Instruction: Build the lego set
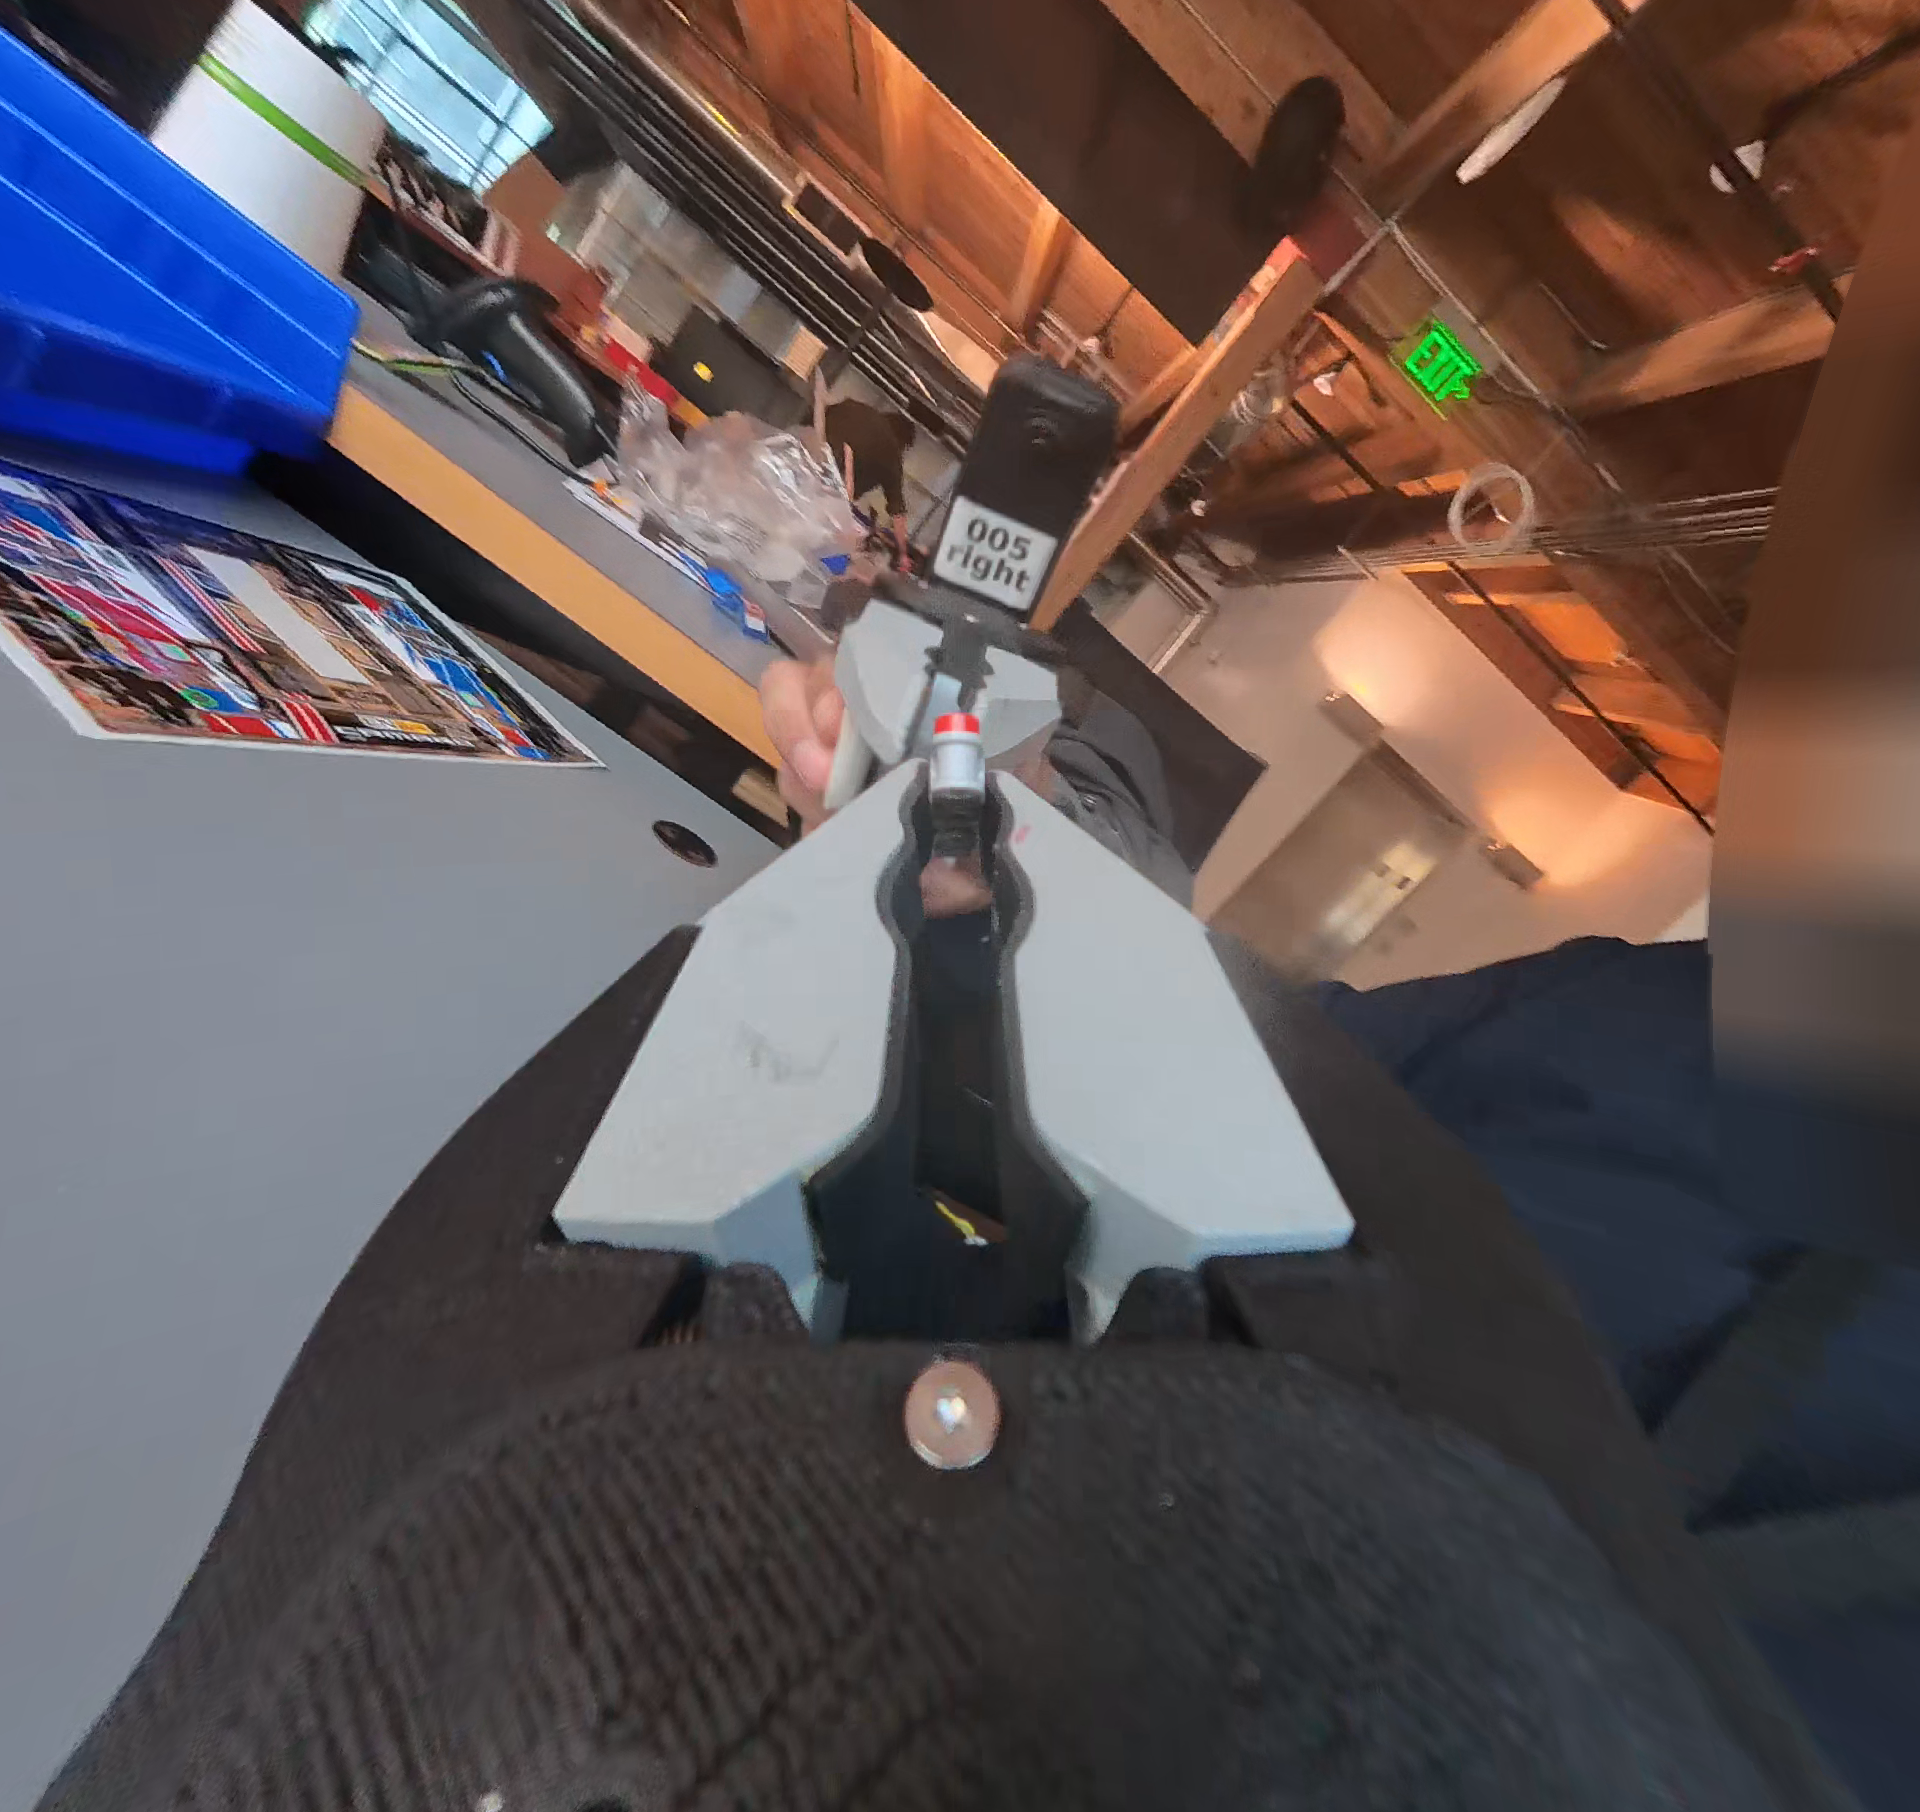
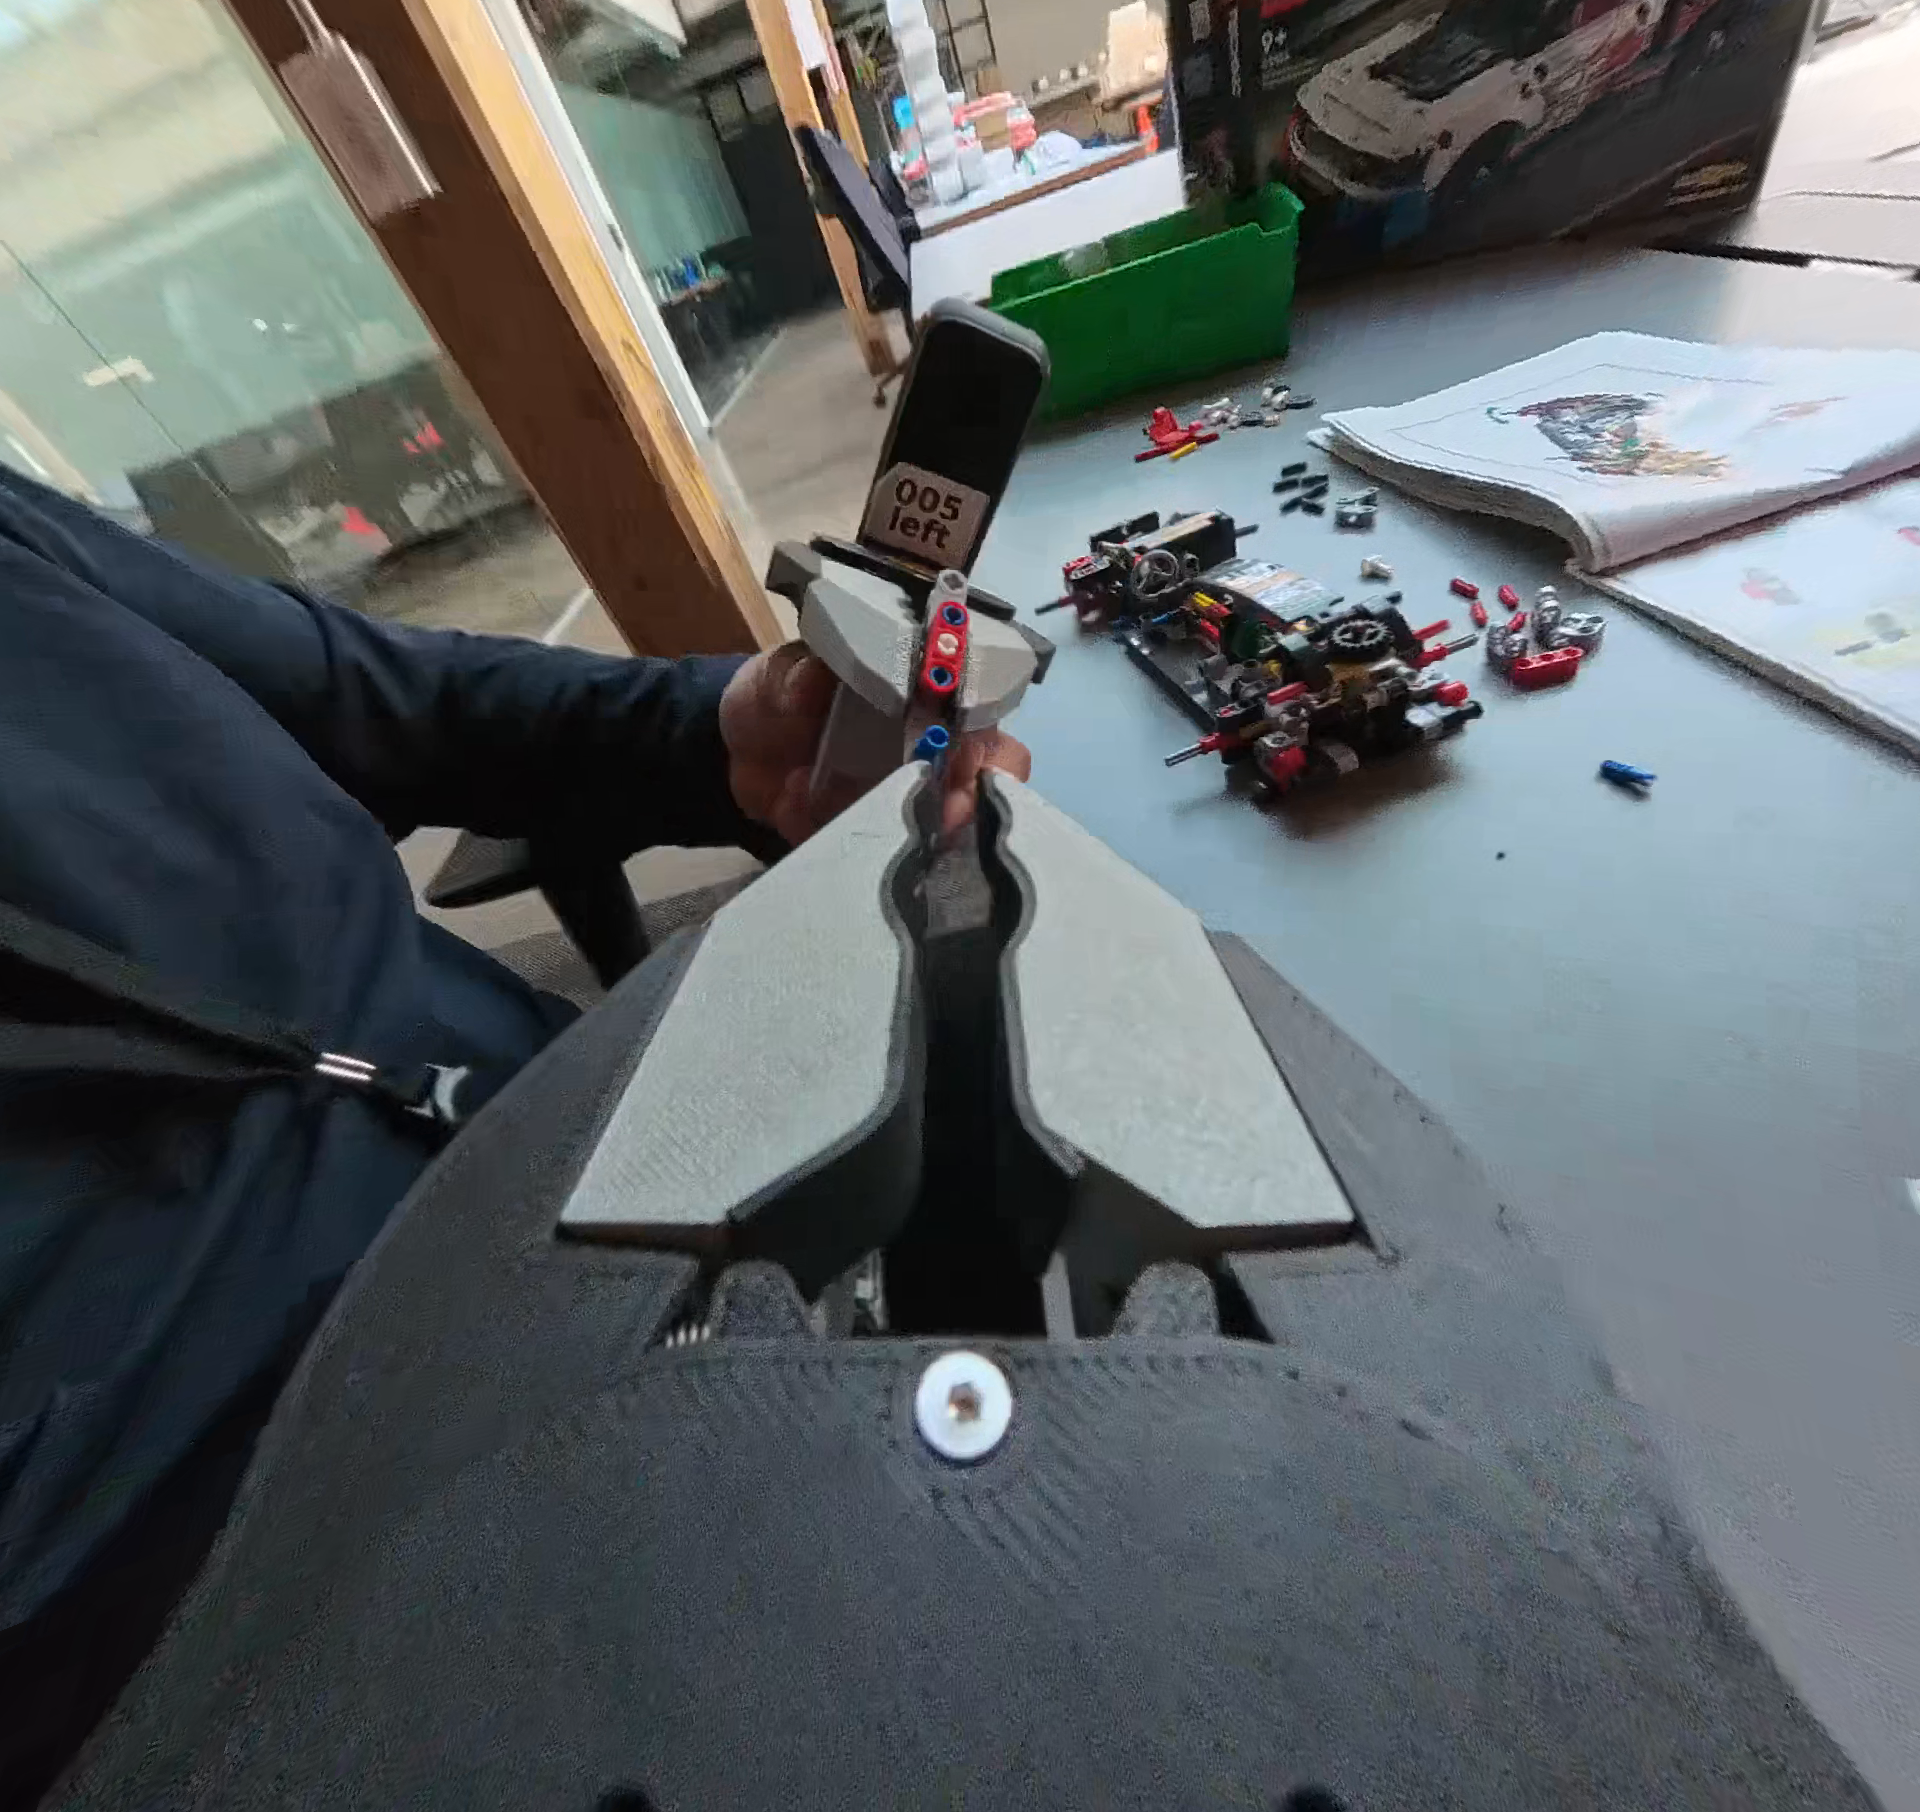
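Above a grey desk strewn with toy parts, the left gripper clamps a red-and-grey piece at frame centre while the right gripper, pinching a blue peg, should line up squarely before pressing in.

grey table bearing toy chassis, open manual.

Workshop interior with grey tables and timber framing.
Exposed wooden ceiling beams overhead; green lit exit sign; glass partition wall in wooden posts; grey tabletop; warm lamps on a pale wall.
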